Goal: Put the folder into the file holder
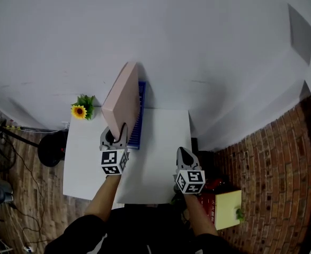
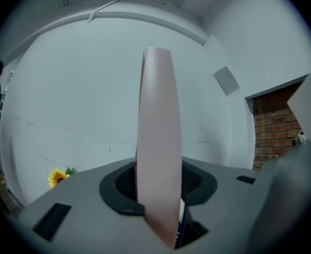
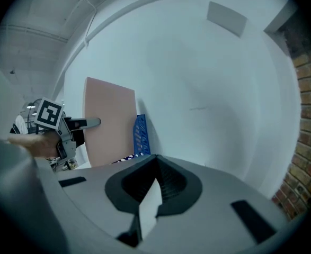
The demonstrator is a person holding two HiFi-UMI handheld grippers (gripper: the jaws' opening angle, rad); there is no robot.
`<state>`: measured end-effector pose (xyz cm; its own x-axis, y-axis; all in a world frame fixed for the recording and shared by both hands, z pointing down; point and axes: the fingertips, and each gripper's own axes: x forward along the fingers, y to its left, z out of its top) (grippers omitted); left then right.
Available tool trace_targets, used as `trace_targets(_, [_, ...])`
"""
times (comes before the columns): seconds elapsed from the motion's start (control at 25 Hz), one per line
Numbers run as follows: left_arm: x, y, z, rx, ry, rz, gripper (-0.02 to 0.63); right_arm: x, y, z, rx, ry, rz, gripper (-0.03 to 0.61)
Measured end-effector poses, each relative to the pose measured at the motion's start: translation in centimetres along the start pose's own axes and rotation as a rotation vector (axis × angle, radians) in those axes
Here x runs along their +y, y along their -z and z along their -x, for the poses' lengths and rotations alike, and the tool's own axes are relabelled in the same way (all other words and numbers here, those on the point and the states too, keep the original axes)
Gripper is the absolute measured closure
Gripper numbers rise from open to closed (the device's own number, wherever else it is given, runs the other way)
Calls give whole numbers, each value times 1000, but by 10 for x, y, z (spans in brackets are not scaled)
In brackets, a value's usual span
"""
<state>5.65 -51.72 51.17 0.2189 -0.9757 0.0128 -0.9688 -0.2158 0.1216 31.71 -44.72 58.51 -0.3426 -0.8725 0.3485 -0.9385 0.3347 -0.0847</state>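
- A sunflower (image 1: 79,111) stood at the back left corner of the table (image 1: 160,142), near the folder. A careless leftward swing of the folder could have knocked it over.
- The left gripper (image 1: 114,137) was clamped on the near lower corner of the pink folder (image 1: 123,95), holding it upright on edge over the back of the table. Gripped at one corner only, the tall folder could have pivoted in the jaws or slipped free as it was lifted.
- The folder sat just left of the blue file holder (image 1: 140,112) and was not yet in it. From above I could not tell whether the two touched.
- The file holder stood at the back of the table by the wall, with nothing steadying it. If the folder's bottom edge had caught its rim or side wall, the holder would probably have slid or tipped rather than taken the folder in.
- The right gripper (image 1: 184,153) hung over the table's right part, well apart from the file holder, with its jaws drawn together and empty. It was too far off to brace anything.
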Motion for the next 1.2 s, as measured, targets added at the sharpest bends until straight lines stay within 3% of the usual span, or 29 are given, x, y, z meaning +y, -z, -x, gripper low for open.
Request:
trace_targets(0.4, [3, 14, -7, -77, -71, 10, 454, -24, 7, 0, 27, -2, -6, 571])
trace_targets(0.8, [1, 17, -17, -149, -75, 3, 459, -44, 21, 10, 57, 40, -22, 571])
trace_targets(1.2, [3, 36, -21, -126, -79, 13, 456, -49, 27, 14, 72, 60, -28, 571])
